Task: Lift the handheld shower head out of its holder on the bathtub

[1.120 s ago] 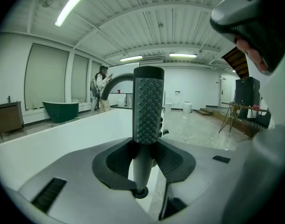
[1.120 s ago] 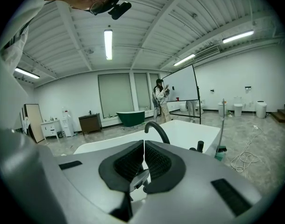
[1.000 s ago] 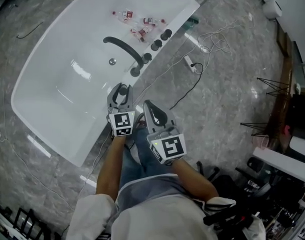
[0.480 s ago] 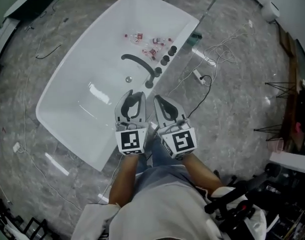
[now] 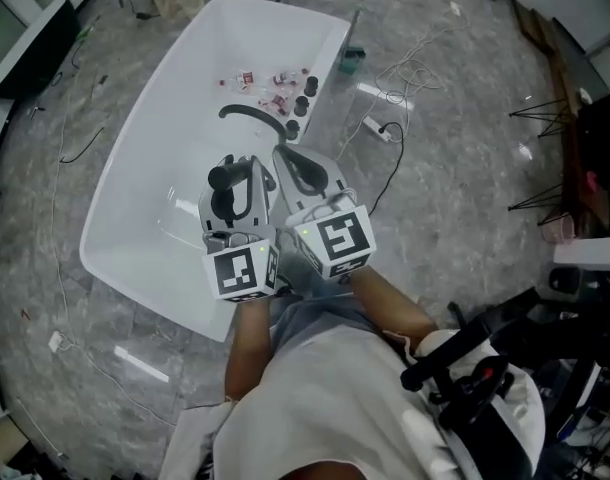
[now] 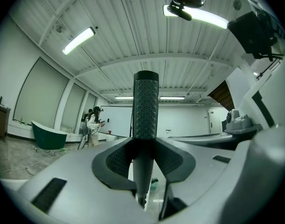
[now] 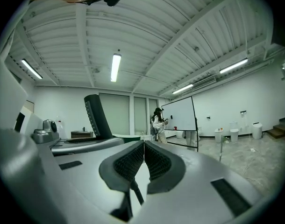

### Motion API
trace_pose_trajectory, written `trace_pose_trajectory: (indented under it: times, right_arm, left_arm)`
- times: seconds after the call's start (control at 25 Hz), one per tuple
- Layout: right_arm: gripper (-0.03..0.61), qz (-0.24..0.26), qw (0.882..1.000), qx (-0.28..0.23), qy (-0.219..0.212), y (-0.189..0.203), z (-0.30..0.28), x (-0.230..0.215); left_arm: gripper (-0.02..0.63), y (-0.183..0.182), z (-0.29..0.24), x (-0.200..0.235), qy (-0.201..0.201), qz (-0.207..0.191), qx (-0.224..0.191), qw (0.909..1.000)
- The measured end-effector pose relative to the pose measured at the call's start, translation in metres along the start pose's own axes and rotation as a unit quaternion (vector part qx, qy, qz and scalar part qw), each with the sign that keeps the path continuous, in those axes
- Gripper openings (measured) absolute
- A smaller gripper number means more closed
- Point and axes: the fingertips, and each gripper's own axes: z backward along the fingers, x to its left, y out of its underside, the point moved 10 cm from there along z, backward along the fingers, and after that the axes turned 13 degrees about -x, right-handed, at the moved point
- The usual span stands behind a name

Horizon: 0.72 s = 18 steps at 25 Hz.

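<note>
**Shower head clear of the tub, held in your left tongs**

Your left tongs (image 6: 145, 160) are closed on the black handheld shower head (image 6: 146, 111). Both ribbed pads press its lower stem from either side, so the jaws stand partly apart, as wide as the stem. The perforated head stands upright above them, and its bottom end hangs free just under the pads.

Your right tongs (image 7: 143, 153) hold nothing, and their two pads meet in a closed seam. From their view, the shower head shows off to the left, leaning a little.

In the head view you hold both tongs side by side, close to your body, with the marker cubes (image 5: 335, 238) facing up. They are over the near right part of the white bathtub (image 5: 135, 198). The shower head is out of its holder and well above the tub's rim.

The row of black fittings (image 5: 301, 104) sits farther along the tub's right rim. A curved black spout (image 5: 253, 116) reaches from that rim over the basin. A few small bottles (image 5: 270, 80) lie scattered inside the tub at its far end.

On the grey marble floor (image 5: 465, 118), right of the tub, a power strip (image 5: 373, 126) lies among loose cables.
</note>
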Motion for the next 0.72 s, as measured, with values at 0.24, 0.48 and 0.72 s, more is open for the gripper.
trace_pose_trajectory:
  times: [0.24,0.48,0.72]
  right_arm:
    - [0.017,0.007,1.0,0.012,0.003,-0.008,-0.009,0.011]
    - [0.017,0.004,1.0,0.02,-0.004,-0.001,-0.01,0.012]
    - [0.017,-0.008,1.0,0.013,-0.009,-0.008,-0.007,0.016]
  left_arm:
    - [0.149,-0.013,-0.005,0.011,0.004,0.002,0.003,1.0]
    - [0.149,-0.006,-0.004,0.013,0.005,0.008,0.003,1.0]
    - [0.149,-0.007,0.0,0.009,0.008,0.019,0.003,0.9998]
